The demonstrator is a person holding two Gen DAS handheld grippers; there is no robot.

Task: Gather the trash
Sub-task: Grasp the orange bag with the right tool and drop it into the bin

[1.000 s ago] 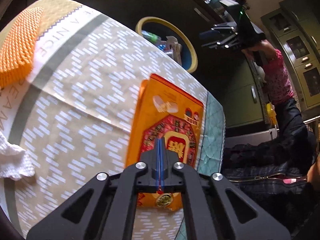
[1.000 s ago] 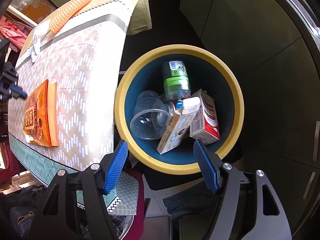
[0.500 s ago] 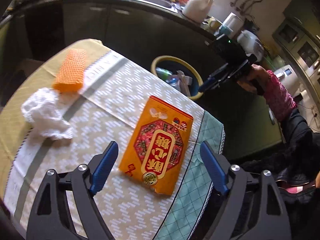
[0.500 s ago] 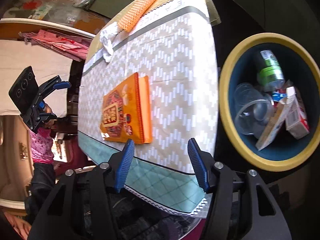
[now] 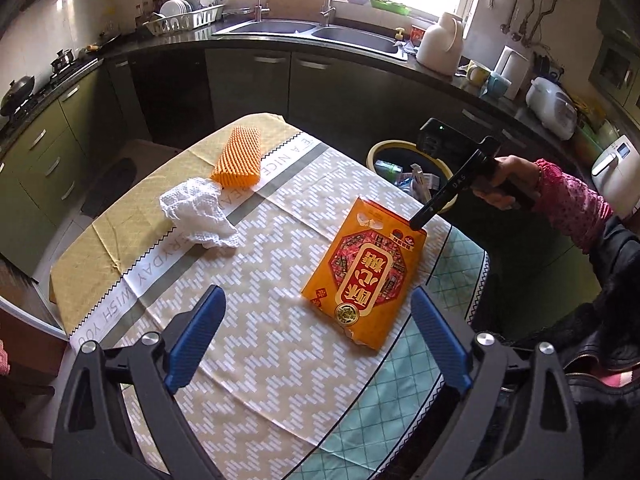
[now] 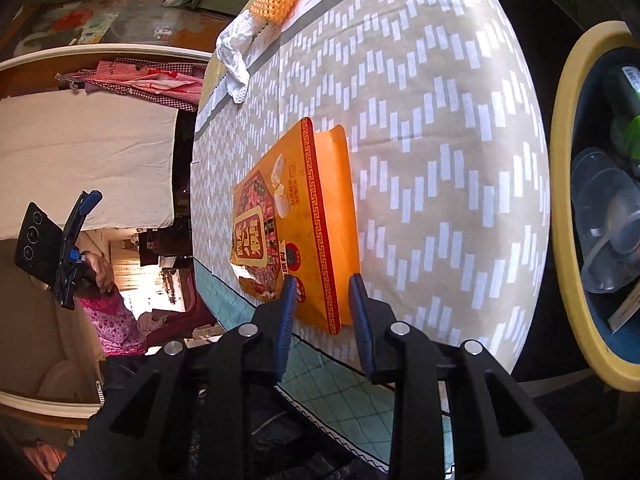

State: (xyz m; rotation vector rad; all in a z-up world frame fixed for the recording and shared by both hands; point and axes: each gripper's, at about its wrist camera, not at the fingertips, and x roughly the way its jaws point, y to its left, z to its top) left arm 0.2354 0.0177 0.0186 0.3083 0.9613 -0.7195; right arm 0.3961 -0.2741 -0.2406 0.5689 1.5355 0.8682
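Note:
An orange snack box [image 5: 366, 270] lies flat on the patterned tablecloth near the table's right edge; it also shows in the right wrist view [image 6: 296, 220]. My left gripper [image 5: 316, 340] is open and empty, held back above the table's near side. My right gripper [image 6: 322, 292] is open with its jaws partly closed in, straddling the box's near edge without gripping it; in the left wrist view its tip [image 5: 420, 222] is at the box's far corner. A white crumpled foam net [image 5: 198, 212] and an orange foam net [image 5: 238, 158] lie at the table's far left.
A yellow-rimmed bin [image 6: 568, 200] with bottles, a clear cup and cartons stands beside the table's far right edge, also visible in the left wrist view [image 5: 384, 148]. Kitchen counter with a sink [image 5: 304, 32] runs behind. A dark bag [image 5: 600, 360] sits at the right.
My left gripper let go of the orange box, opened and pulled back. My right gripper swung from over the bin to the box and narrowed its jaws around its edge.

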